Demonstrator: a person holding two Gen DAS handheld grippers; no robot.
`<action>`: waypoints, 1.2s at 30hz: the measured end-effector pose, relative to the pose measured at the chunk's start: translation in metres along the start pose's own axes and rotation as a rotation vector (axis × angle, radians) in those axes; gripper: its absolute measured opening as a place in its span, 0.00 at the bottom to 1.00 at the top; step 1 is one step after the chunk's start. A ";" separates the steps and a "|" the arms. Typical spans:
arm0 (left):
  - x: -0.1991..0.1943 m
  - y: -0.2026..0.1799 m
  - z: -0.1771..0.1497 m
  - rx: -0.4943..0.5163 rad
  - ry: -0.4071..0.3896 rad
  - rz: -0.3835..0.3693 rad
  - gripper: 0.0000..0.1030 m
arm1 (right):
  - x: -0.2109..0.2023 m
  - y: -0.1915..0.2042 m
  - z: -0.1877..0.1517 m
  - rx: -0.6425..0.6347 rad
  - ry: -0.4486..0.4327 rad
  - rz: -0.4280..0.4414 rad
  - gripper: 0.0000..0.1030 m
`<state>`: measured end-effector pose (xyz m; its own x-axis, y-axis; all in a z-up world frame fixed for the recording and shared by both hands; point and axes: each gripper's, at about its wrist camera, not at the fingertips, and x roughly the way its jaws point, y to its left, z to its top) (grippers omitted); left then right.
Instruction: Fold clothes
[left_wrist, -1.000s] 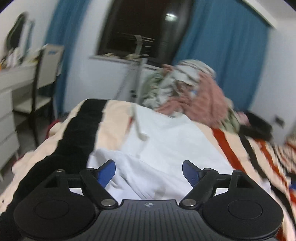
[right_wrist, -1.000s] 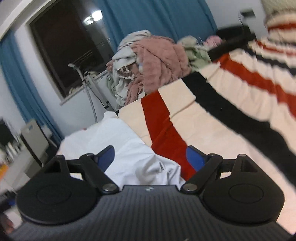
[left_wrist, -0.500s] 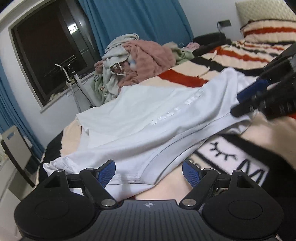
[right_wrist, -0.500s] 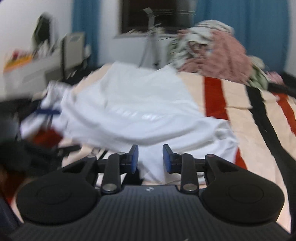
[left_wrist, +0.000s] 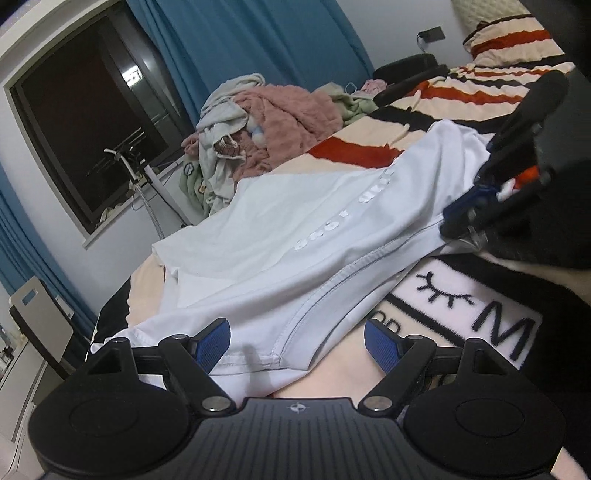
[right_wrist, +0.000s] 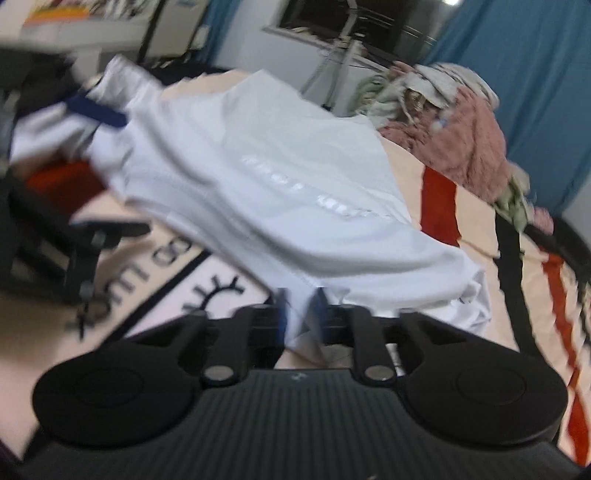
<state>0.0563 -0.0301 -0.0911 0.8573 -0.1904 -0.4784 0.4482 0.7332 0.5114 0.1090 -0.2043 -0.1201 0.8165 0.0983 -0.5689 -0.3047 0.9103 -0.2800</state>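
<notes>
The white shirt (left_wrist: 295, 236) is thin, smooth cloth with a slight shine, and its stitched hem lies between the spread blue pads (left_wrist: 212, 343) of the left gripper (left_wrist: 297, 345). Those pads look like bumpy rubber on matt black plastic arms with shiny metal pins. Under the jaws the striped blanket (left_wrist: 369, 151) looks soft and fuzzy. Far ahead, the pink cloth pile (left_wrist: 291, 118) looks fluffy.
</notes>
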 end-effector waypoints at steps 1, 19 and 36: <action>0.000 -0.001 0.000 0.001 -0.010 -0.004 0.79 | -0.002 -0.006 0.001 0.038 -0.012 0.008 0.04; 0.023 0.012 -0.004 -0.068 -0.007 -0.040 0.06 | -0.020 -0.026 0.009 0.208 -0.081 0.067 0.08; -0.024 0.055 0.012 -0.305 -0.064 -0.102 0.02 | 0.000 0.026 0.002 -0.126 -0.053 0.033 0.53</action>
<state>0.0635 0.0075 -0.0432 0.8303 -0.3062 -0.4656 0.4443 0.8681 0.2214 0.1022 -0.1800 -0.1254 0.8285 0.1515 -0.5391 -0.3885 0.8488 -0.3586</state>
